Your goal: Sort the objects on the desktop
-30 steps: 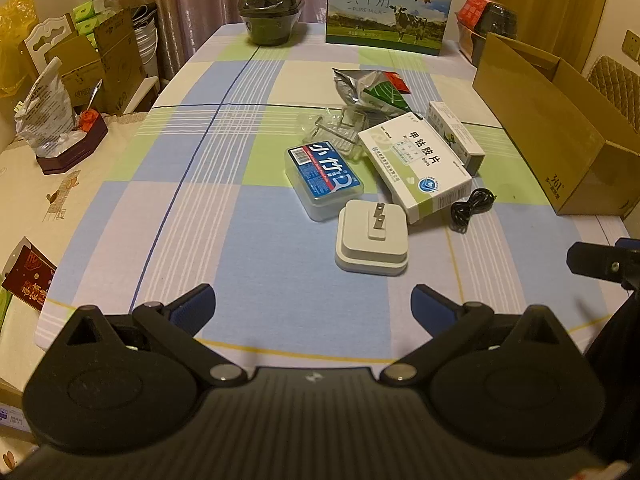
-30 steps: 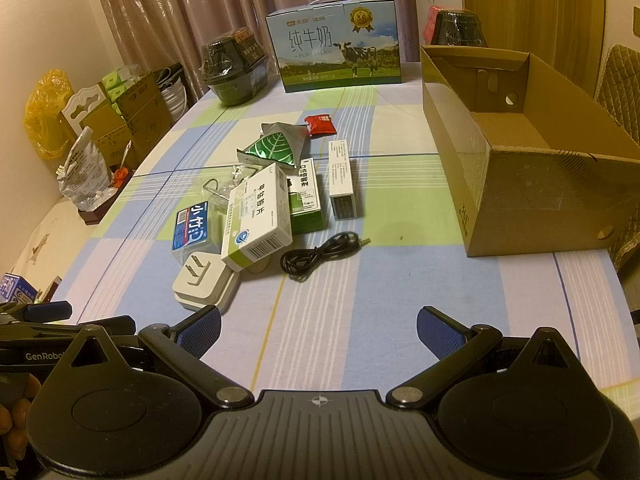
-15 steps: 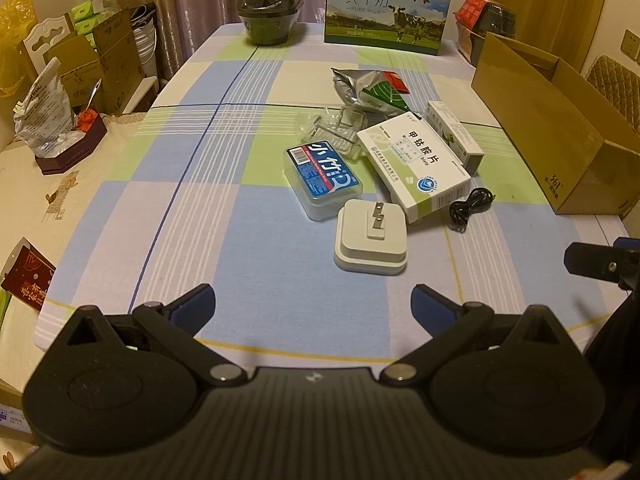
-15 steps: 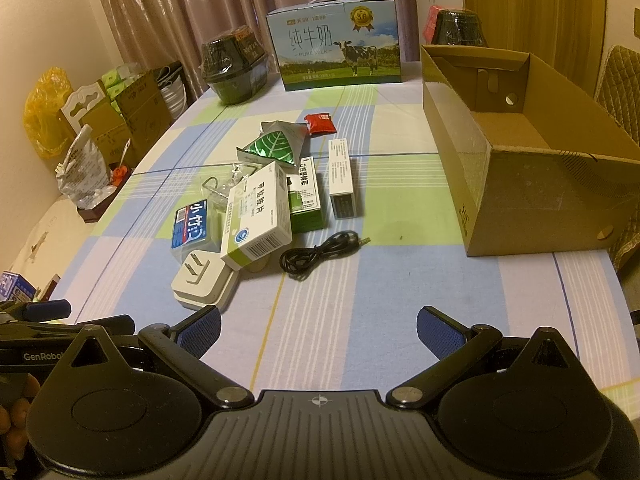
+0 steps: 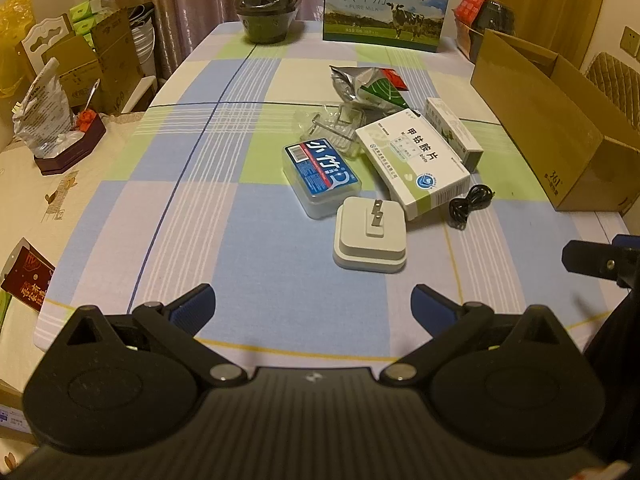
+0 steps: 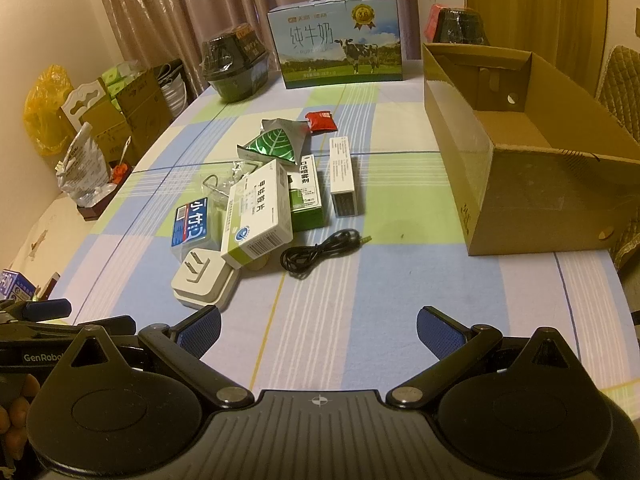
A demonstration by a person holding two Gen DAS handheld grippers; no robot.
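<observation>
While hovering low over the near table edge, left gripper (image 5: 313,307) and right gripper (image 6: 319,330) both gaping wide, holding nothing; white plug adapter (image 5: 370,235) lying just ahead, touching blue-label case (image 5: 321,176) and white medicine box (image 5: 412,164); black cable (image 6: 320,251) beside; cardboard box (image 6: 532,184) sitting right, apart.

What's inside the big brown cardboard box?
The big brown cardboard box looks empty: only its bare floor and back wall with round holes show. The near wall hides the front part of the floor, so something small could sit there.
</observation>
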